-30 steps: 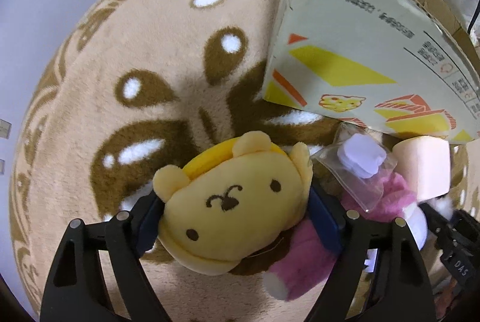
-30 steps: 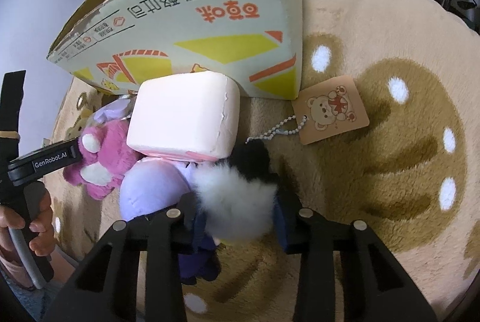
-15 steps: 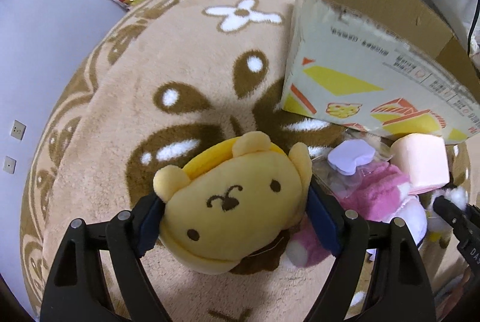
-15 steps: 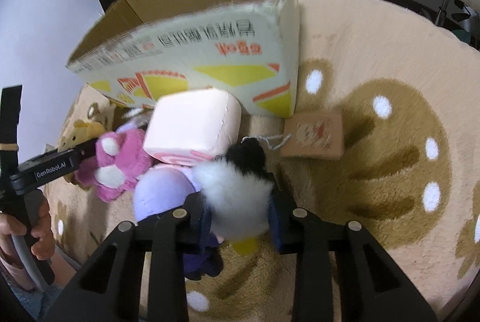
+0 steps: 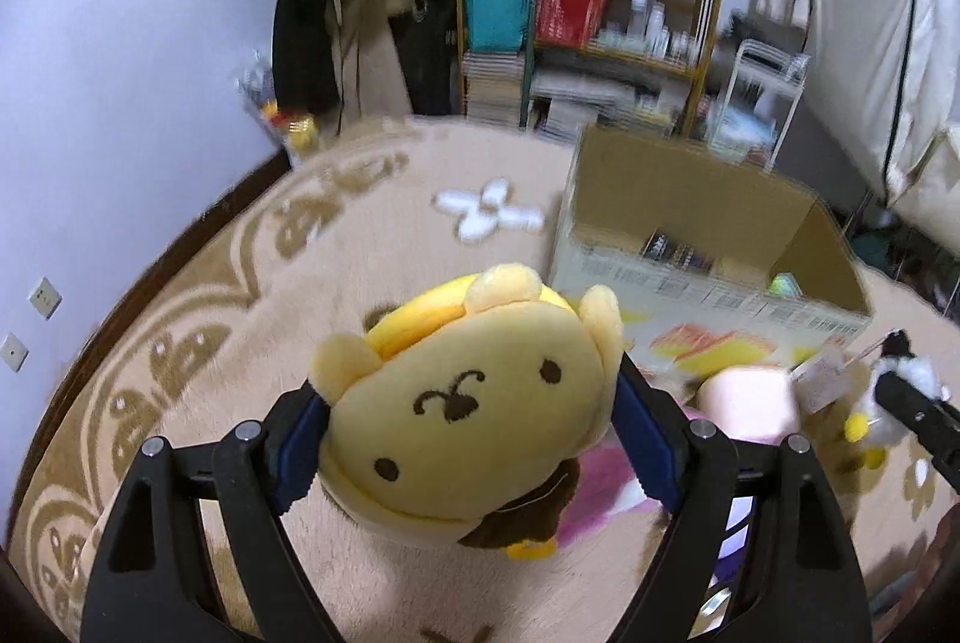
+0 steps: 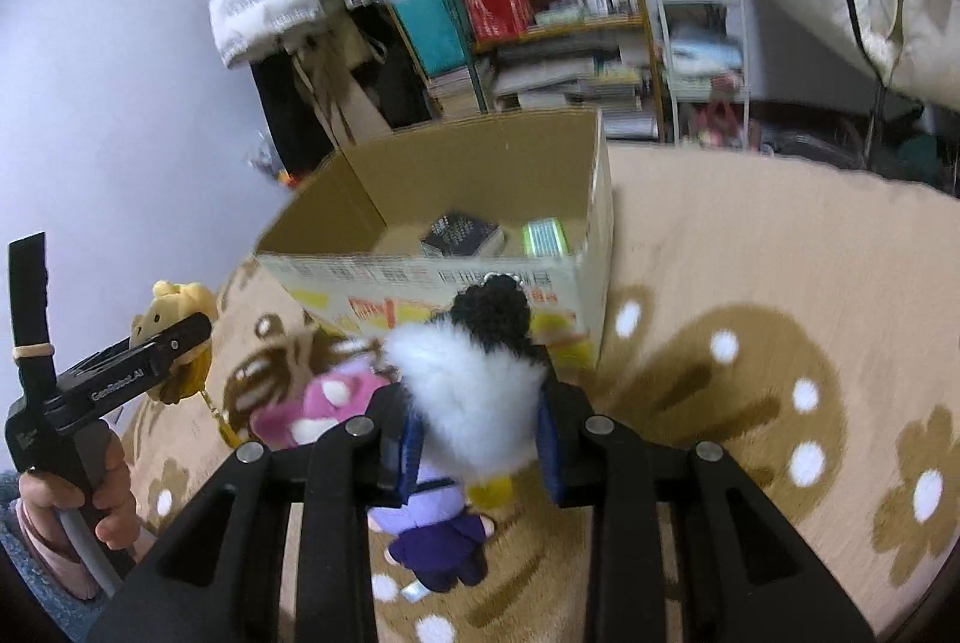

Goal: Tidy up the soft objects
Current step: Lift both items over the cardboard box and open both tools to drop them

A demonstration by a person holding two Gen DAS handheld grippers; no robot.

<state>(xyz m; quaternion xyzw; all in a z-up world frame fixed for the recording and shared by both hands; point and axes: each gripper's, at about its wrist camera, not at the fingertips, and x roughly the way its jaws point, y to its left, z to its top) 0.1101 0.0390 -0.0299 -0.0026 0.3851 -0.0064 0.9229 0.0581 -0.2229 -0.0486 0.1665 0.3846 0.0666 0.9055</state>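
Note:
My left gripper (image 5: 474, 439) is shut on a yellow bear plush (image 5: 468, 415) and holds it above the rug; it also shows in the right wrist view (image 6: 174, 343). My right gripper (image 6: 477, 433) is shut on a white fluffy plush with a black head (image 6: 474, 391), lifted off the rug. An open cardboard box (image 5: 708, 247) stands ahead of both grippers, also in the right wrist view (image 6: 480, 175). On the rug lie a pink block plush (image 5: 750, 403), a pink bear plush (image 6: 324, 403) and a purple doll (image 6: 432, 535).
The box holds a dark book (image 6: 462, 232) and a green item (image 6: 543, 238). A tan patterned rug (image 5: 240, 343) covers the floor. Shelves (image 5: 600, 13) and hanging clothes (image 5: 336, 1) stand behind the box. A white rack (image 6: 702, 49) is at the right.
Both grippers have risen well above the rug with their plushes, and the views have tilted up so the box's open top and the room behind show.

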